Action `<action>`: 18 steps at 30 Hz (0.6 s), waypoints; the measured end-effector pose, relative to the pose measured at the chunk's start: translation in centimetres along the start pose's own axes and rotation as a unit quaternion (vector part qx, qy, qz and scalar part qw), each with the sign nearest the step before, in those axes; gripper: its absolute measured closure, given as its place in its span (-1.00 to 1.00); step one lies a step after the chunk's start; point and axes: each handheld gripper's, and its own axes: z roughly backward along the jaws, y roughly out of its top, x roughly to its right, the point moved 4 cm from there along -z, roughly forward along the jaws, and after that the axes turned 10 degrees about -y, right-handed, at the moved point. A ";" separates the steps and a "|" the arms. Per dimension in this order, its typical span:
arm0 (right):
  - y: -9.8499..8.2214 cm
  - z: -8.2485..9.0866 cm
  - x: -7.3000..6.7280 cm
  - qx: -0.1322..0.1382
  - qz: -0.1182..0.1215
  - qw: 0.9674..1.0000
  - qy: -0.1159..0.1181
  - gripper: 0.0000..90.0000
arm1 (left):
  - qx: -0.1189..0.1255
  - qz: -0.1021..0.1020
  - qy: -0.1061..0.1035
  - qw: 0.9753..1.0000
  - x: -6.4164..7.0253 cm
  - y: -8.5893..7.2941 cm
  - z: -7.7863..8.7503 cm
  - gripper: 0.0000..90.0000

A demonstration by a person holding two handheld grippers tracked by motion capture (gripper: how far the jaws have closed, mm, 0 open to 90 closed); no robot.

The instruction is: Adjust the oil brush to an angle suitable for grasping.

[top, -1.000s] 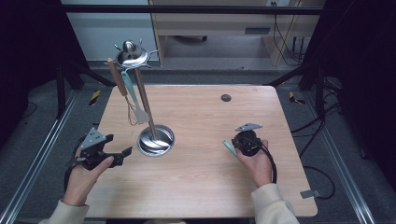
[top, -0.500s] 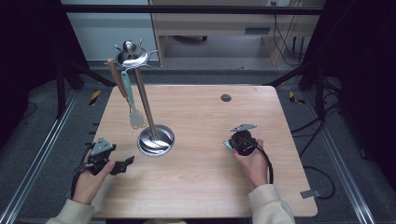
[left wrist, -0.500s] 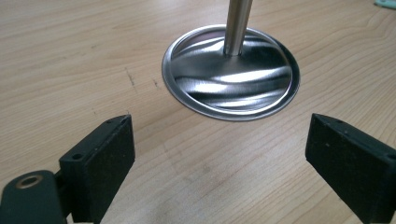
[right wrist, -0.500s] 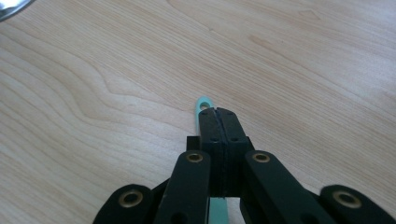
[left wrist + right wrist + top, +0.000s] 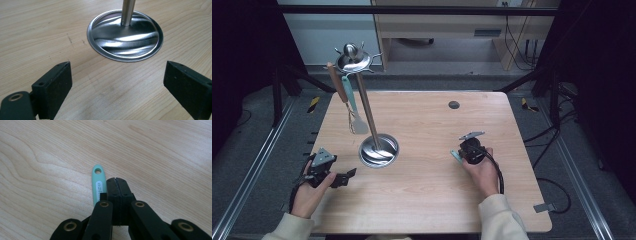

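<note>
In the high view two forearms in pale sleeves come in from the bottom edge, one hand on each gripper. The left hand point(image 5: 309, 185) sits at the lower left of the frame at the table's near left edge, wrist straight, aiming the left gripper point(image 5: 343, 178) toward the right and slightly up the frame; in the left gripper view its two black jaws stand spread wide with bare wood between them, pointed at the round base point(image 5: 125, 35) of the stand. The right hand point(image 5: 482, 172) lies right of centre, fingers wrapped round the right gripper point(image 5: 455, 155), which points to the left of the frame and sits low over the table point(image 5: 422, 200). In the right gripper view its jaws are pressed together with nothing between them, and a mint-green handle point(image 5: 97, 182) with a hanging hole lies flat on the wood just beside the left one, its far end hidden under the gripper; whether it touches the jaw I cannot tell. Count: two grippers, one green handle on the table, one steel stand point(image 5: 368, 112) at centre left, and two utensils hanging from its top, a brown-handled whisk point(image 5: 339, 87) and a teal-handled spatula point(image 5: 354, 112). One small dark disc point(image 5: 454, 105) lies near the table's far edge.
</note>
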 end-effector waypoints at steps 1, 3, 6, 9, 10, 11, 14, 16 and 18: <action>0.0 0.0 0.0 0.000 0.001 1.000 0.001 1.00 | 0.000 -0.001 0.001 1.000 -0.1 0.0 0.0 -0.83; 0.0 -0.1 -0.2 -0.001 0.005 1.000 0.004 1.00 | -0.002 -0.004 0.001 1.000 -0.1 0.0 0.0 -0.83; 0.0 -0.1 -0.4 -0.002 0.011 1.000 0.004 1.00 | -0.002 -0.003 0.000 1.000 -0.1 0.0 0.0 -0.83; 0.0 -0.1 -0.6 -0.001 0.014 1.000 0.012 1.00 | -0.001 0.000 0.000 1.000 0.0 0.0 -0.1 -0.83; 0.0 0.0 -0.8 -0.001 0.017 1.000 0.015 1.00 | 0.000 -0.002 0.000 1.000 0.0 0.0 -0.1 -0.83; 0.0 0.1 -1.0 -0.002 0.021 1.000 0.020 1.00 | 0.000 -0.002 0.000 1.000 0.0 0.0 -0.1 -0.83; 0.0 0.3 -1.6 -0.003 0.032 0.999 0.031 1.00 | 0.000 0.000 0.002 1.000 0.0 0.0 -0.1 -0.83; -0.1 0.5 -2.2 -0.003 0.044 0.998 0.040 1.00 | -0.004 -0.001 0.000 1.000 0.0 0.0 0.0 -0.83; -0.2 0.8 -2.9 -0.006 0.054 0.997 0.053 1.00 | -0.004 -0.002 0.002 1.000 -0.1 0.0 0.0 -0.83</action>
